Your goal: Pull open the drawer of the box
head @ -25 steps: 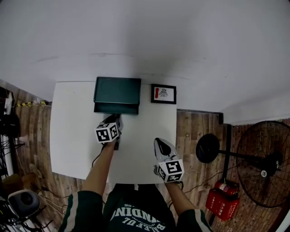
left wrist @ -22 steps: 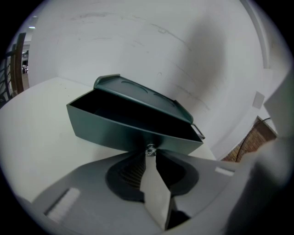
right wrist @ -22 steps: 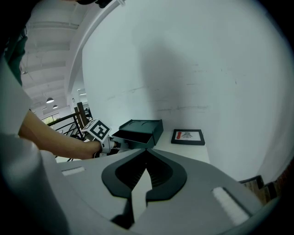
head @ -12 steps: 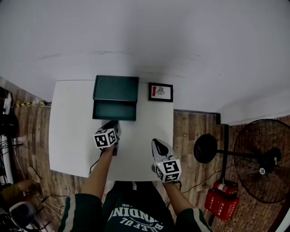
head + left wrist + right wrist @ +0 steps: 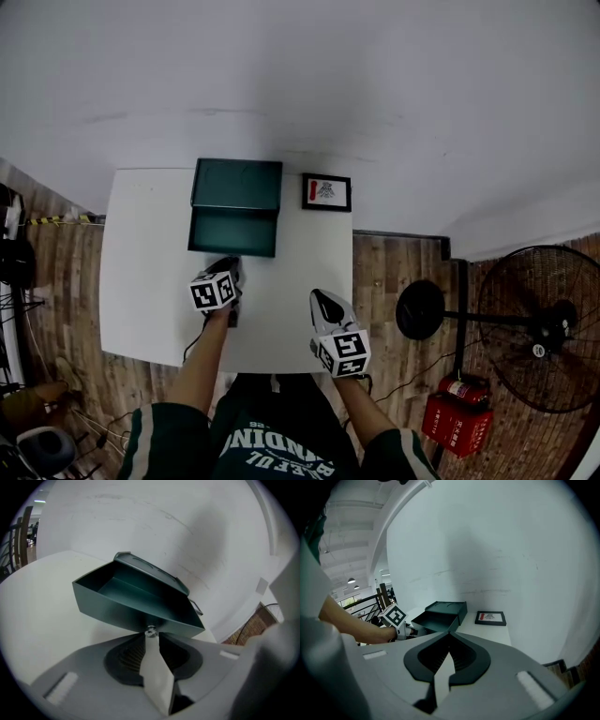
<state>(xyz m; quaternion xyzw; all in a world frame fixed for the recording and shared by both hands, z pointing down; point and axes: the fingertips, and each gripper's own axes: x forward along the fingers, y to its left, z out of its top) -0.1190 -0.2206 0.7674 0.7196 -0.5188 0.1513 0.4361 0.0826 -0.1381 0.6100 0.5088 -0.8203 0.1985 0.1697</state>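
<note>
Head view, nearest the camera: the person's left forearm (image 5: 202, 361) and right forearm (image 5: 364, 412) reach forward over the near edge of the white table (image 5: 150, 262). The right gripper (image 5: 321, 298) is held above the near right part of the table, well apart from the box. In the right gripper view its jaws are pressed together with nothing between them, and they point toward the box. The left gripper (image 5: 229, 265) lies further forward, at the middle of the drawer front. In the left gripper view its jaws are clamped on the small metal knob (image 5: 150, 631) that stands out from the front face of the drawer (image 5: 232, 232). The knob sits right at the jaw tips. The drawer is dark green and stands pulled out toward the person, with its inside open to view from above. Its rear part is under the lid of the box (image 5: 236, 183). The box is the same dark green and stands at the far side of the table, left of centre, close to the white wall (image 5: 375, 94). Just beside the box on its right, apart from it, a small black picture frame (image 5: 326, 192) lies flat on the table, also near the far edge. Right of the table, on the wooden floor (image 5: 394, 272), stand a black pedestal fan (image 5: 539, 328) and a red fire extinguisher (image 5: 457, 412).
</note>
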